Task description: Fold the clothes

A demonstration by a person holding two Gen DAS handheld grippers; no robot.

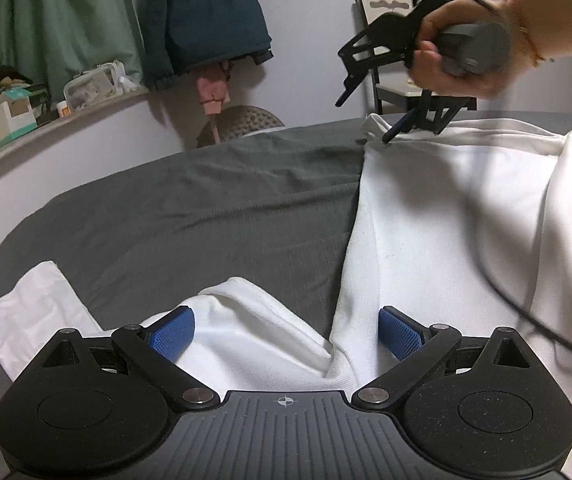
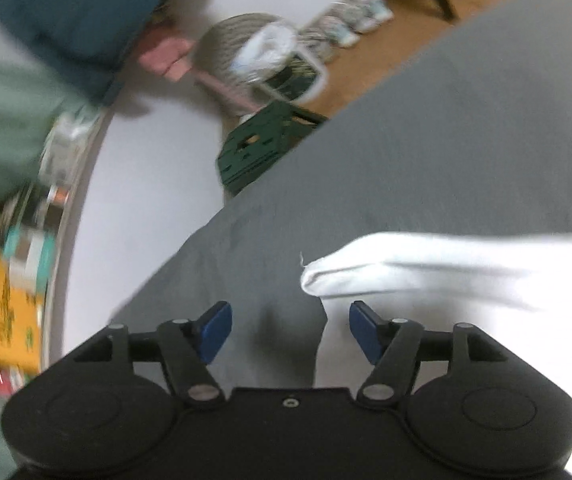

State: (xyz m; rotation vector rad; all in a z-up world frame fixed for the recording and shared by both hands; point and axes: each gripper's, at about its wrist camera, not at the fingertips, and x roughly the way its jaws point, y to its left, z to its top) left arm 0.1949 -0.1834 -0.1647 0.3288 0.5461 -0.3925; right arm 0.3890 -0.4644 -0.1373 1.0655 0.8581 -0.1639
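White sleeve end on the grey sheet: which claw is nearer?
Left. The left claw is open right beside the sleeve end, over bunched white garment. The right claw is open at the garment's far corner.

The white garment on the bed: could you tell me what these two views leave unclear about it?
- White garment: left wrist view, right side cut off by the frame edge, so its type is unclear.
- Near edge: hidden under the left gripper.
- Right wrist view: motion blur hides whether the open right gripper touches the cloth.
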